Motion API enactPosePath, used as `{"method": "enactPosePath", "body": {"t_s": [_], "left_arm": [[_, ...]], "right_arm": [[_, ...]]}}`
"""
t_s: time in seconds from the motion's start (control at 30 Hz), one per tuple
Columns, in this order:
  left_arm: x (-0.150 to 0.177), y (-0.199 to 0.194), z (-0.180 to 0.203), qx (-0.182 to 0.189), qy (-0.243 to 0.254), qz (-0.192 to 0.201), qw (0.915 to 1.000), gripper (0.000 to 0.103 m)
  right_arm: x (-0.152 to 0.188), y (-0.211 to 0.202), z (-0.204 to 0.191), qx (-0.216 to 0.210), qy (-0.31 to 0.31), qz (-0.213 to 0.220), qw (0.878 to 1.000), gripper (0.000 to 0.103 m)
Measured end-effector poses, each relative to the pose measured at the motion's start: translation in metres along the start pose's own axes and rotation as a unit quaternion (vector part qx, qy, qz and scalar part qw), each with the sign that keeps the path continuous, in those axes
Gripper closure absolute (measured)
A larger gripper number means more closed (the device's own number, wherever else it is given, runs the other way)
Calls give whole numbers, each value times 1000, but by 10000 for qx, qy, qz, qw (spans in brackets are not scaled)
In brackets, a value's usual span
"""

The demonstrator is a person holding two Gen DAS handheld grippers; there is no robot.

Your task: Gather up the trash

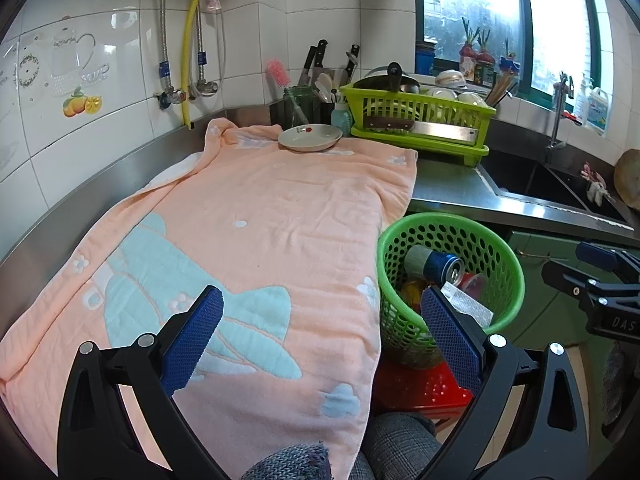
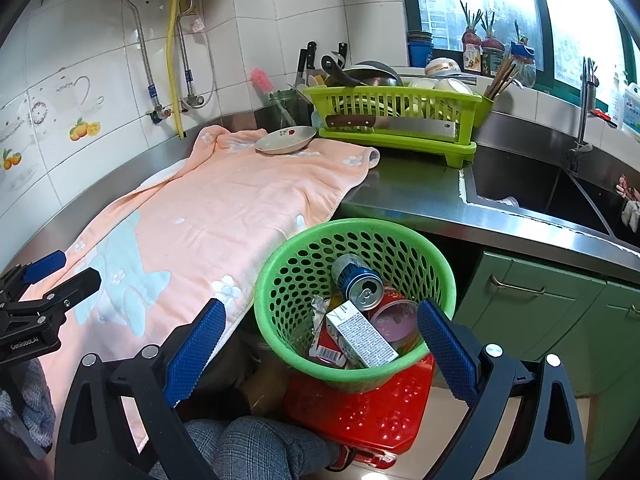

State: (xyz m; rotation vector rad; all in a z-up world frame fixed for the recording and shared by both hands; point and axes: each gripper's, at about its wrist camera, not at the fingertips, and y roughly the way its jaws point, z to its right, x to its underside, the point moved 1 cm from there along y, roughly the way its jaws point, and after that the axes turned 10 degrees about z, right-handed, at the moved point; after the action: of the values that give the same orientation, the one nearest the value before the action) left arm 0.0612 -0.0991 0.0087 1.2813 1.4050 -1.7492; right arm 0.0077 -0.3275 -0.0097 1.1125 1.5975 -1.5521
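A green perforated basket [image 2: 312,256] [image 1: 404,240] stands on a red stool [image 2: 360,412] beside the counter. Inside lie a blue drink can [image 2: 356,280] [image 1: 436,266], a white carton [image 2: 360,336] [image 1: 468,306], a red packet [image 2: 328,350] and a clear cup [image 2: 394,316]. My right gripper [image 2: 320,344] hangs open over the basket's near rim, nothing between its blue pads. My left gripper [image 1: 324,340] is open above the peach towel [image 1: 248,248] [image 2: 188,216], empty. Each gripper shows at the edge of the other's view.
A white dish [image 1: 310,137] [image 2: 285,140] rests on the towel's far end. A lime dish rack [image 1: 420,120] [image 2: 396,116] with a cleaver stands behind, knives and a jar in the corner. The steel sink [image 2: 532,196] and green cabinets [image 2: 532,304] lie right. A person's knee [image 2: 248,448] is below.
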Motion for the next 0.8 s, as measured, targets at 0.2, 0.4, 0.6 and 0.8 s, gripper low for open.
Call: {"method": "enactPosePath", "body": {"t_s": [0.2,0.4,0.6,0.8], "left_arm": [[-3,1,3,8,24,32,10000,5],[-6,-2,6,5,15,113,9999,5],[-8,-4,7,-9,-5,177,9998,5],[-10,-3,3,-56,-104,179,9998,5]], "right_arm": [[-1,0,-1,-16,-10,1,10000,10],[-2,0,-3,-36,-15,-2,10000,10],[-1,1,-6,-30,-28,0,10000,10],[-1,0,-6,-19,-26,12,10000,10]]}}
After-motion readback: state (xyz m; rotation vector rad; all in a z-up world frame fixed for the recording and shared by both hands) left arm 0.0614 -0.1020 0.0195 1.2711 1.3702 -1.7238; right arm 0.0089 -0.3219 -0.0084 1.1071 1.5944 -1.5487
